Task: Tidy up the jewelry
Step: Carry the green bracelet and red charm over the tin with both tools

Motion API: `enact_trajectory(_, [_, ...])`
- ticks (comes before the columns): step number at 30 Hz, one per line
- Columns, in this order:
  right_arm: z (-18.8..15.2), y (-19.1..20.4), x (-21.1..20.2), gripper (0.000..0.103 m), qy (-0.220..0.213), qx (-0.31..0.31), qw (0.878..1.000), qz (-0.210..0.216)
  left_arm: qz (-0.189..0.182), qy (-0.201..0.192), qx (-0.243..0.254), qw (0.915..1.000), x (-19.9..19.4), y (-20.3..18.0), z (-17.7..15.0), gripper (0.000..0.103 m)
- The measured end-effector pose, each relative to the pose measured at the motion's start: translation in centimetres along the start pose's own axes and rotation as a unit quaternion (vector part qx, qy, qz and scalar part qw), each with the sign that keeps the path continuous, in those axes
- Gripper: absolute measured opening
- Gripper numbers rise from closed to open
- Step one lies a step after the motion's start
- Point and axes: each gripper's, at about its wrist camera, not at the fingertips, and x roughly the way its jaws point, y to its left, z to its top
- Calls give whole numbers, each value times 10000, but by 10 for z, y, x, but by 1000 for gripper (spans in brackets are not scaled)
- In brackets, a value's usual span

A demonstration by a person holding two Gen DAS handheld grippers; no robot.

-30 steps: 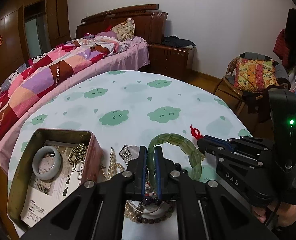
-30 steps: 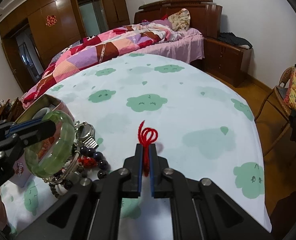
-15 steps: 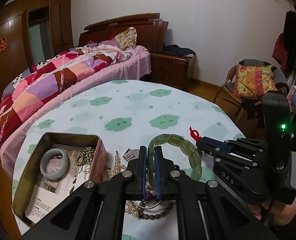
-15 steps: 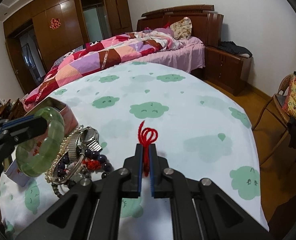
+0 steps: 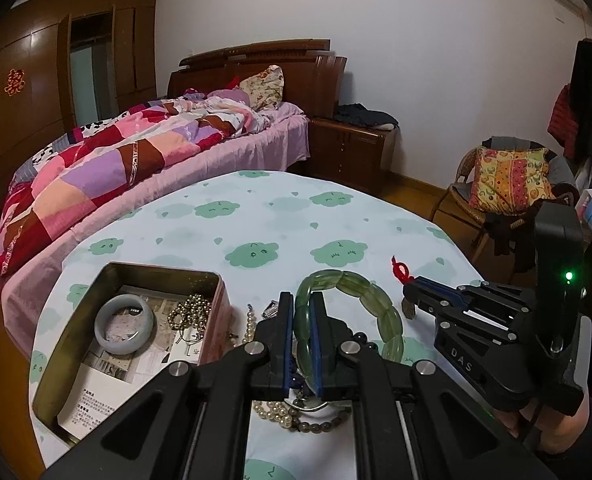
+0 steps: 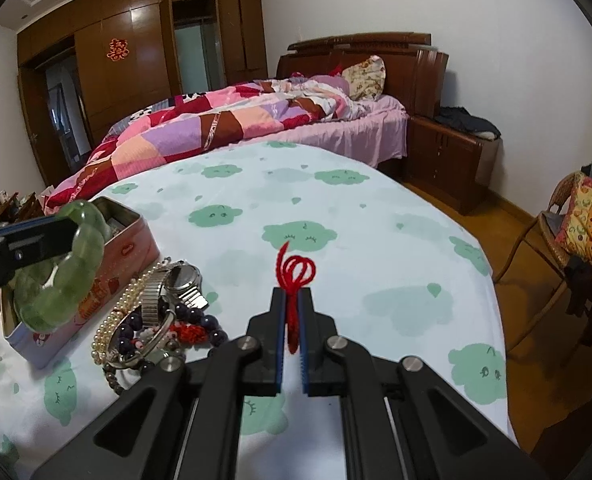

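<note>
My left gripper (image 5: 302,300) is shut on a green stone bracelet (image 5: 376,300) and holds it above the jewelry pile; the bracelet also shows at the left of the right wrist view (image 6: 61,272). My right gripper (image 6: 292,296) is shut on a red cord (image 6: 296,272) and holds it above the table; the red cord shows in the left wrist view (image 5: 402,271). An open tin box (image 5: 83,312) at the left holds a pale jade bangle (image 5: 123,328) and a gold bead bracelet (image 5: 189,312). A pile with a pearl strand, dark beads and a metal watch (image 6: 181,280) lies beside the box.
The round table (image 6: 376,240) has a white cloth with green clouds. A bed with a patchwork quilt (image 5: 135,160) stands behind it. A wicker chair with a patterned cushion (image 5: 512,180) is at the right, past the table edge.
Both grippers have risen with their loads, the green bracelet and the red cord still gripped. The box and the pile have not moved.
</note>
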Motion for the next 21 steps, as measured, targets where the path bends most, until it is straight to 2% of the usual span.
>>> enact_trajectory(12, [1, 15, -13, 8, -317, -348, 9984, -303, 75, -211, -166, 9996, -16, 17, -1, 7])
enact_trajectory(21, [13, 38, -33, 8, -466, -492, 9977, -95, 134, -390, -296, 9987, -33, 33, 1, 7])
